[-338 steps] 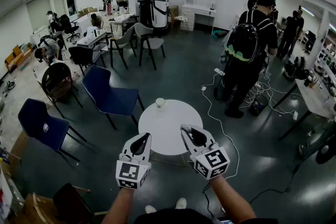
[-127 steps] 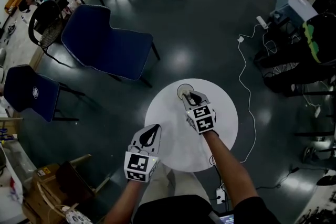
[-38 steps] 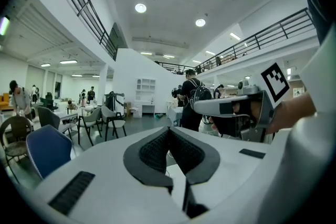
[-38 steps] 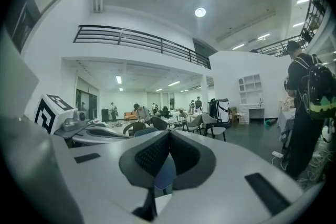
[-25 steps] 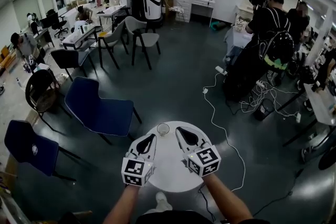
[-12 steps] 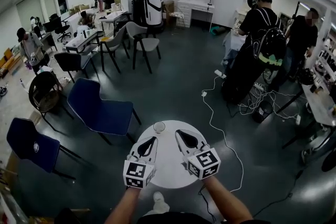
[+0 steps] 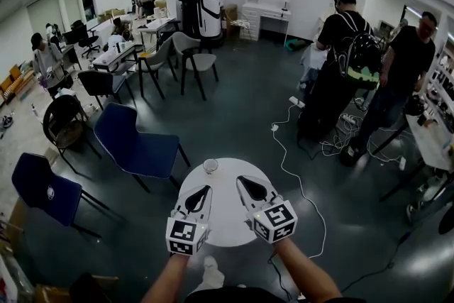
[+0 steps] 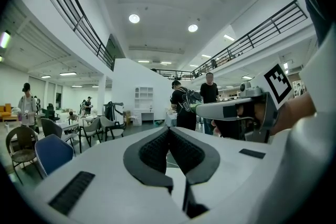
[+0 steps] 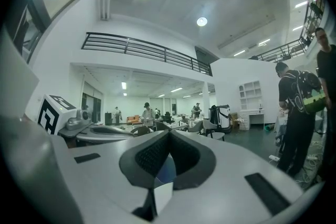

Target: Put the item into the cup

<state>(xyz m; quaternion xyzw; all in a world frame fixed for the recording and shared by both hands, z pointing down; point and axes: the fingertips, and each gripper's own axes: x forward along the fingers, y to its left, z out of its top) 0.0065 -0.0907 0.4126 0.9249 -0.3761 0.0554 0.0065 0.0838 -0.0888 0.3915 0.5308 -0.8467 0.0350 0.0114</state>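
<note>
A small clear cup (image 7: pixel 211 166) stands at the far edge of the round white table (image 7: pixel 225 208). What lies inside it is too small to tell. My left gripper (image 7: pixel 205 189) hovers over the near left of the table, jaws shut and empty. My right gripper (image 7: pixel 240 180) is beside it on the right, also shut with nothing between the pads. Both tips stop short of the cup. In the left gripper view the closed left gripper (image 8: pixel 169 129) points level out into the hall. The closed right gripper (image 9: pixel 169 132) does the same in the right gripper view.
Two blue chairs (image 7: pixel 139 141) (image 7: pixel 44 189) stand left of the table. A white cable (image 7: pixel 285 152) runs across the dark floor on the right. Two people (image 7: pixel 342 71) (image 7: pixel 399 78) stand at the right beside a desk (image 7: pixel 433 135). More chairs and desks lie farther back.
The head view has drifted a little, so the table and cup sit slightly higher in frame. Both grippers stay shut and side by side. The people on the right have shifted.
</note>
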